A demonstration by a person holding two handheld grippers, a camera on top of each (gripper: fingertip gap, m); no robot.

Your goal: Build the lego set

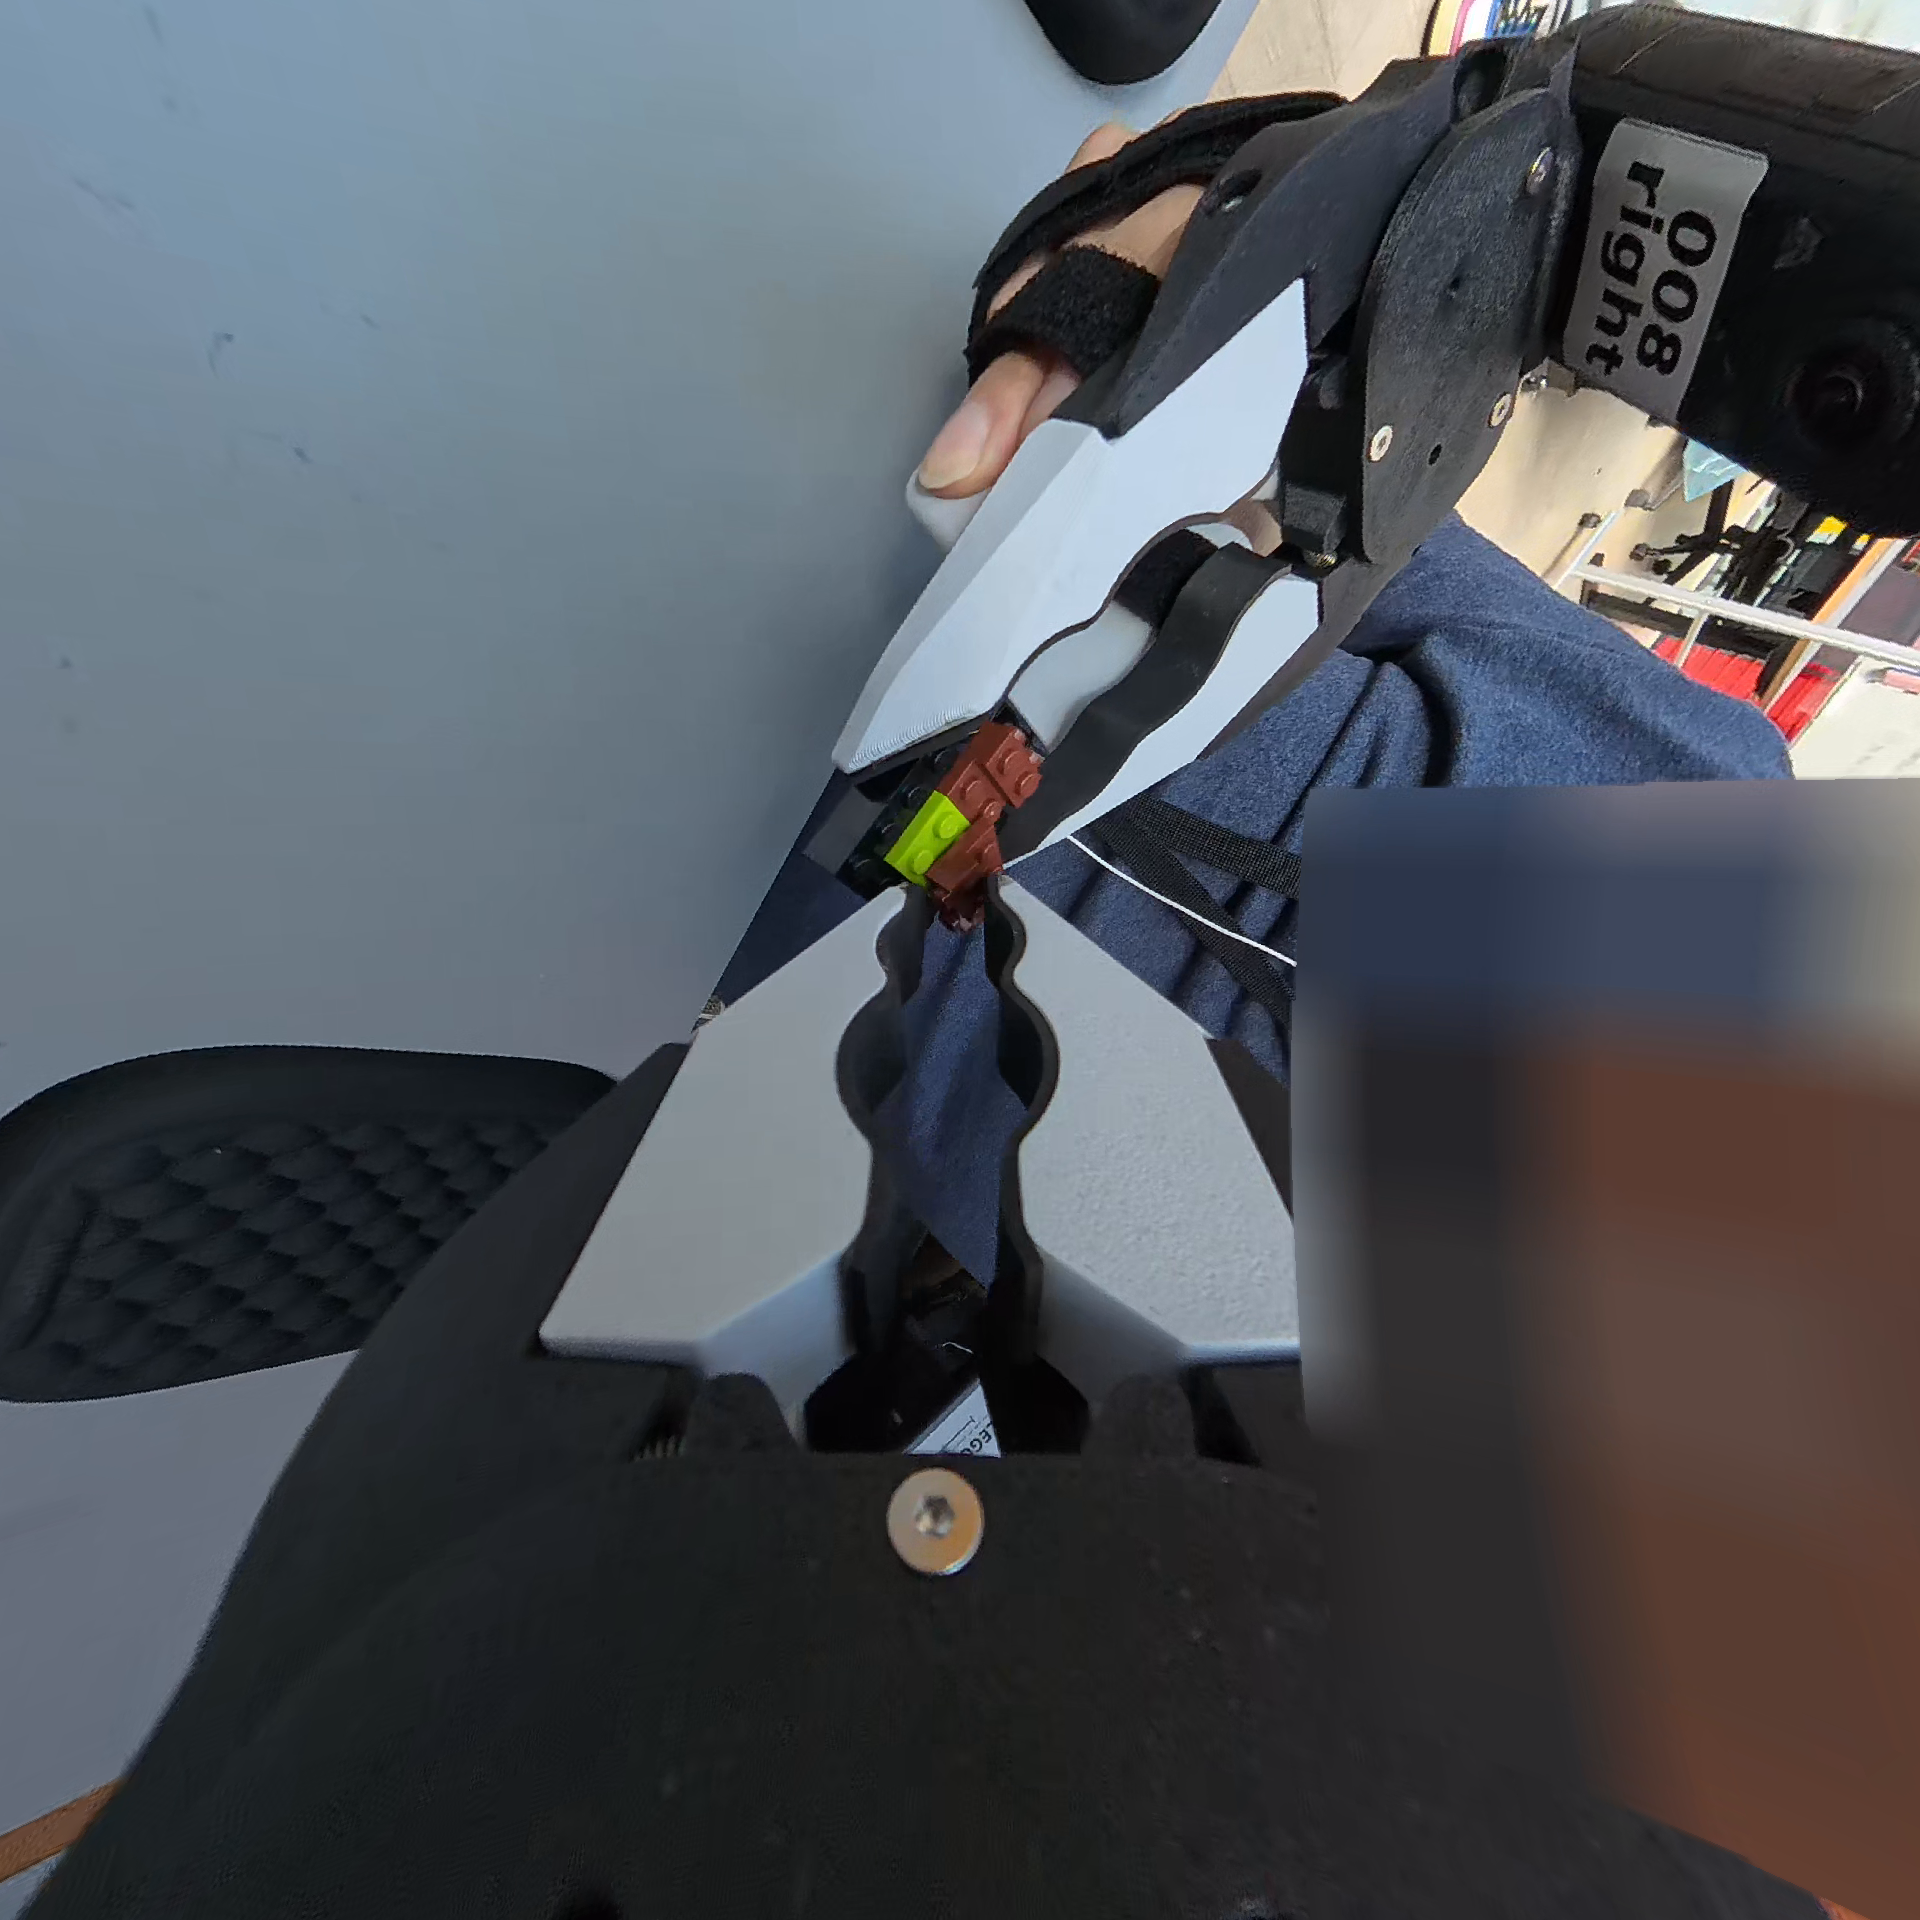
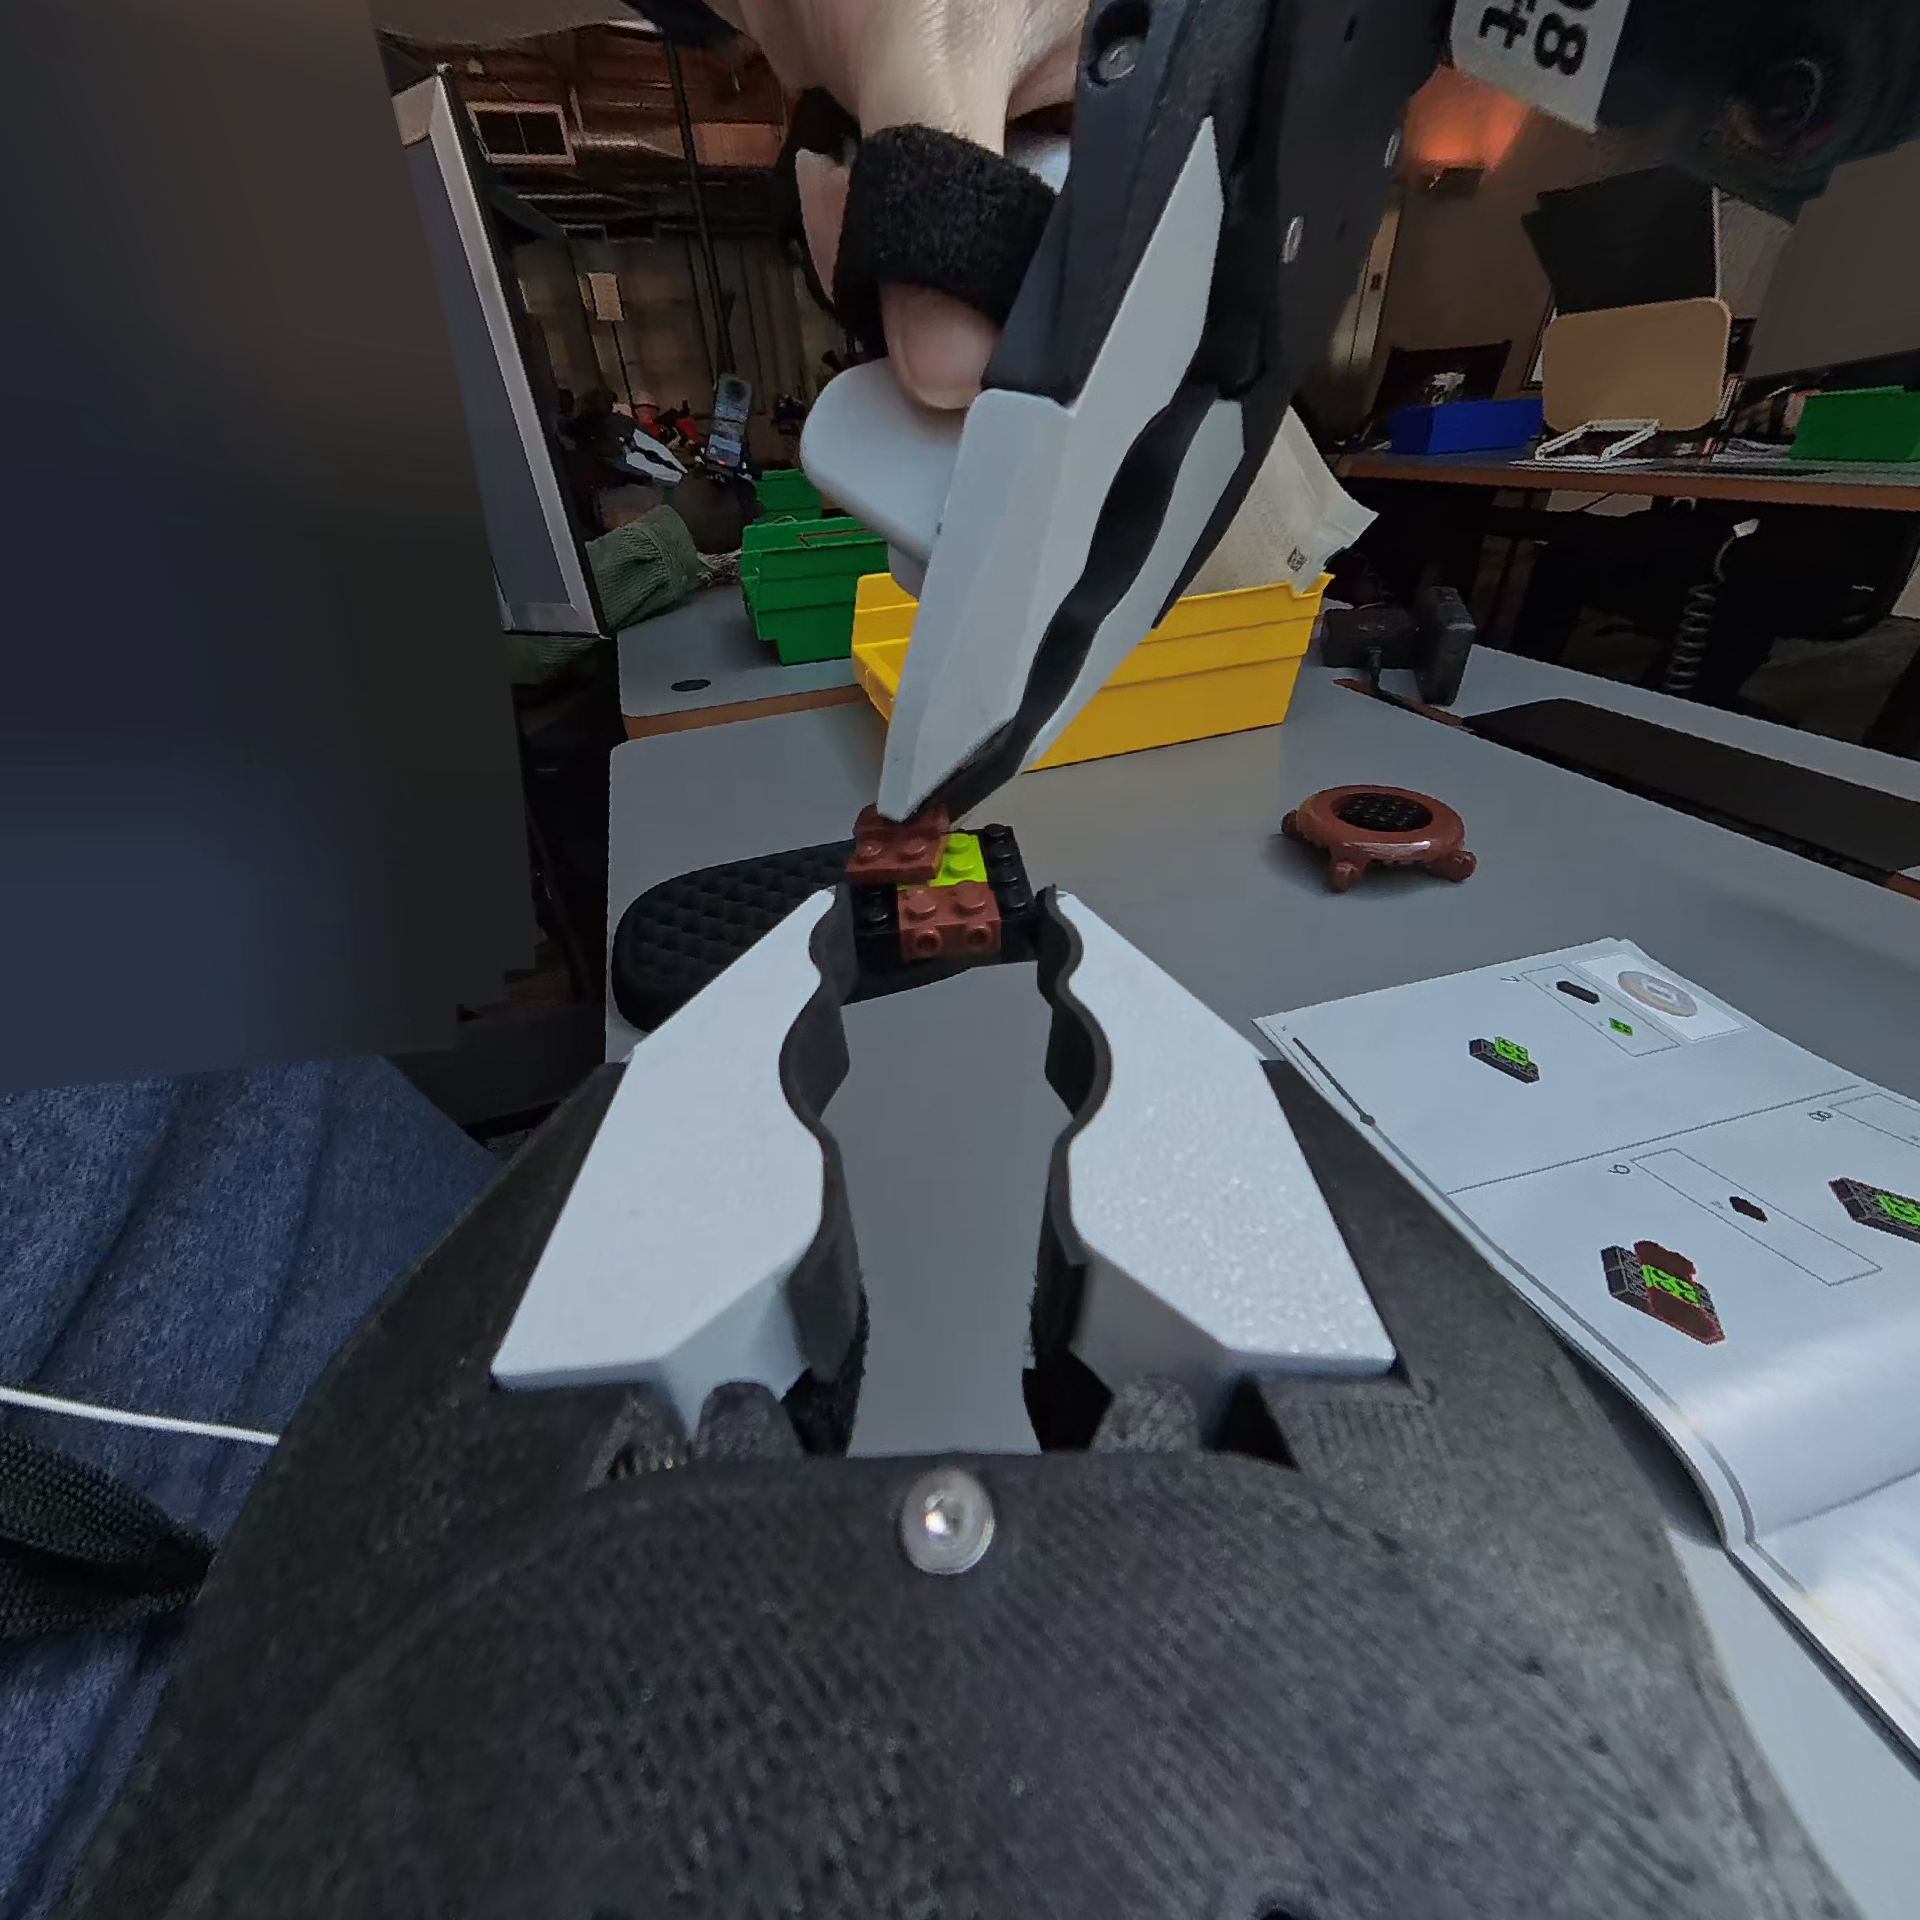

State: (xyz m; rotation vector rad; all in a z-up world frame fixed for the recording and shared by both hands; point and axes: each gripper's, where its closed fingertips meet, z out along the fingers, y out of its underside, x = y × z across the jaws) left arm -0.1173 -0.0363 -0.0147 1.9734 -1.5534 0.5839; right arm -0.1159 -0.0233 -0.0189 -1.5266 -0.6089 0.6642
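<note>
My right gripper [image 2: 940, 906] is shut on a small lego assembly [image 2: 940, 914]: a black base with a lime green plate [image 2: 961, 860] and a brown brick [image 2: 945, 920] on top. It holds the assembly above the grey table [image 2: 1195, 883]. My left gripper [image 2: 925, 808] comes down from above, shut on a small brown plate [image 2: 896, 850] that touches the assembly's far left top corner. In the left wrist view my left gripper [image 1: 961, 896] pinches that brown plate [image 1: 961, 878] against the assembly [image 1: 930, 831], which the right gripper [image 1: 935, 805] holds.
An open instruction booklet [image 2: 1662, 1195] lies at the right. A round brown lego piece [image 2: 1377, 831] stands behind it. A black textured pad [image 2: 717, 925] lies under the assembly. A yellow bin [image 2: 1174, 665] and green bins [image 2: 800, 592] stand at the back. Blue clothing [image 2: 208, 1247] is at near left.
</note>
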